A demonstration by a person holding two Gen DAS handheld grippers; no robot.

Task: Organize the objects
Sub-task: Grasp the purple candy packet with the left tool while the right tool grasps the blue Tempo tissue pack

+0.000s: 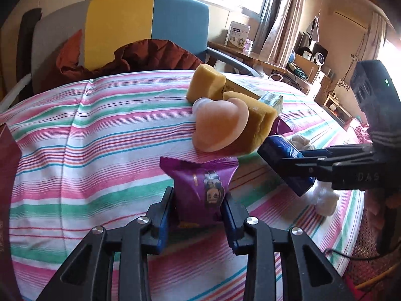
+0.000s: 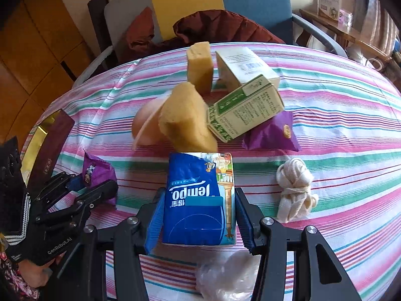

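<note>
My left gripper (image 1: 198, 208) is shut on a purple snack packet (image 1: 200, 183), which stands upright just above the striped tablecloth (image 1: 100, 138). The right wrist view has that gripper (image 2: 92, 181) at the left with the packet (image 2: 97, 171). A blue Tempo tissue pack (image 2: 198, 200) is pinched by its sides in my right gripper (image 2: 199, 215), which is shut on it. From the left wrist view, the right gripper (image 1: 283, 161) and its blue pack (image 1: 278, 151) are at the right.
Piled mid-table are two yellow sponges (image 2: 185, 120) (image 2: 200, 67), a pink heart-shaped thing (image 2: 144, 123), two cartons (image 2: 245, 67) (image 2: 248, 107) and another purple packet (image 2: 273, 130). A knotted white cloth (image 2: 295, 188), a clear bag (image 2: 225, 276) and a dark red box (image 2: 50, 148) lie nearer. A chair (image 1: 120, 25) stands behind.
</note>
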